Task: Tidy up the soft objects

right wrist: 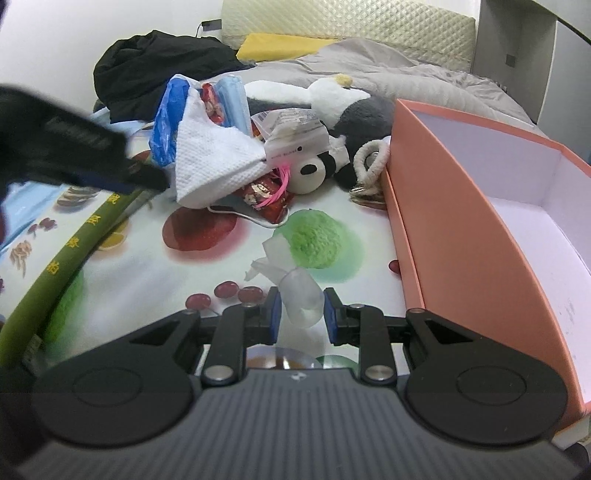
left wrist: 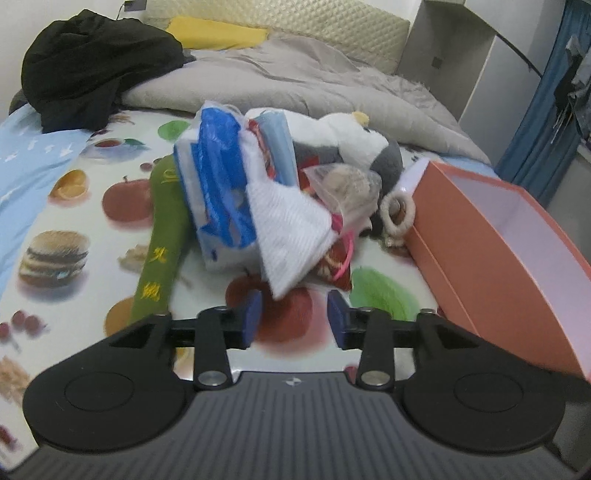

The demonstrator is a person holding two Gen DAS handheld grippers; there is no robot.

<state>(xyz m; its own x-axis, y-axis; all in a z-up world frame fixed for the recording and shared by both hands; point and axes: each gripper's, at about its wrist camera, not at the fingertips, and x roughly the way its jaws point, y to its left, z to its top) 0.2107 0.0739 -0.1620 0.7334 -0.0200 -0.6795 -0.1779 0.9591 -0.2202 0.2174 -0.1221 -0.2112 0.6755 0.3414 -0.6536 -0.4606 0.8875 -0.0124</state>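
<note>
A pile of soft things lies on the fruit-print sheet: a white cloth (left wrist: 291,229), a blue-and-white plastic bag (left wrist: 218,177), a grey-and-white plush toy (left wrist: 354,144) and a long green pillow (left wrist: 162,236). My left gripper (left wrist: 294,317) is open just in front of the cloth's lower corner, touching nothing. My right gripper (right wrist: 301,314) has its jaws on either side of a clear crumpled plastic piece (right wrist: 295,295). The same cloth (right wrist: 210,162), plush toy (right wrist: 332,107) and a green fuzzy ball (right wrist: 316,238) show in the right wrist view, with the left gripper (right wrist: 147,179) beside the cloth.
An open salmon-pink box (left wrist: 517,236) with a white inside stands to the right of the pile; it also shows in the right wrist view (right wrist: 461,229). A black garment (left wrist: 96,62), a grey duvet (left wrist: 314,74) and a yellow pillow (left wrist: 218,33) lie at the back.
</note>
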